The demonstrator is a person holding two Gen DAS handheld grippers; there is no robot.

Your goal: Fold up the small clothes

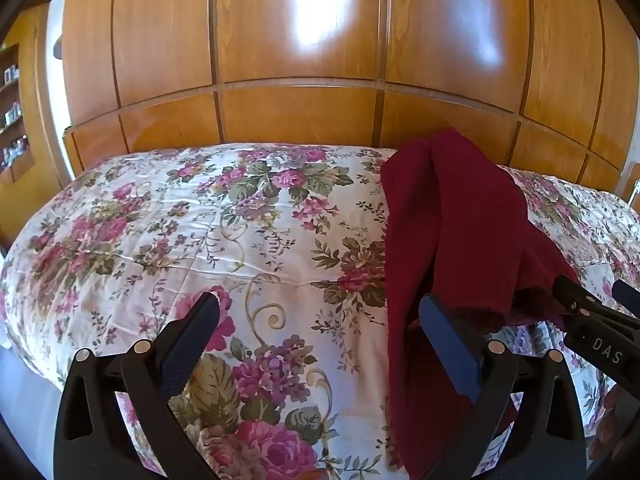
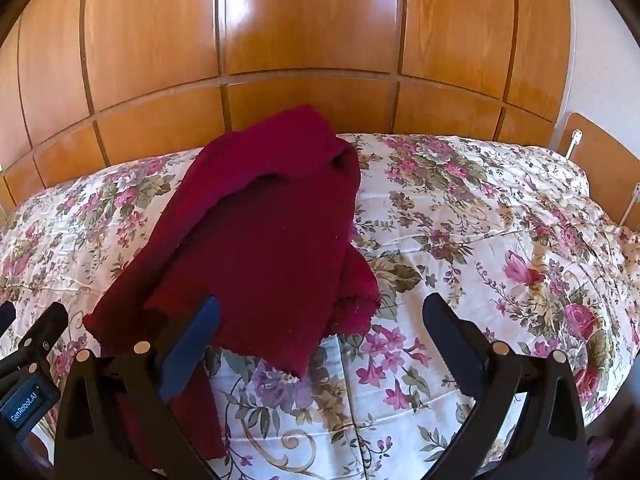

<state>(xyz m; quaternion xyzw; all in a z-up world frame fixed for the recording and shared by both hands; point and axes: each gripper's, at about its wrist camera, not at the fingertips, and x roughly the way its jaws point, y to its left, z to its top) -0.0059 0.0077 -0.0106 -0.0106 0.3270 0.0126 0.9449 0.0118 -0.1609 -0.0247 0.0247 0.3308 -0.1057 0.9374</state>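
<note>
A dark red knitted garment (image 2: 272, 236) lies partly folded on the floral bedspread (image 2: 460, 220), running from the far edge toward me. It also shows in the left wrist view (image 1: 448, 216), at the right. My left gripper (image 1: 320, 312) is open and empty; its right finger (image 1: 448, 340) is over the garment's left edge. My right gripper (image 2: 320, 312) is open and empty above the garment's near end; its left finger (image 2: 192, 344) is over the cloth. The right gripper's tip (image 1: 576, 304) shows beside the garment's near corner in the left wrist view.
The bed (image 1: 200, 240) fills the lower half of both views. A wooden panelled wardrobe (image 1: 300, 60) stands right behind it. Shelves (image 1: 12, 112) are at the far left. A wooden headboard (image 2: 600, 152) is at the far right. The left gripper's body (image 2: 28, 368) shows at the lower left.
</note>
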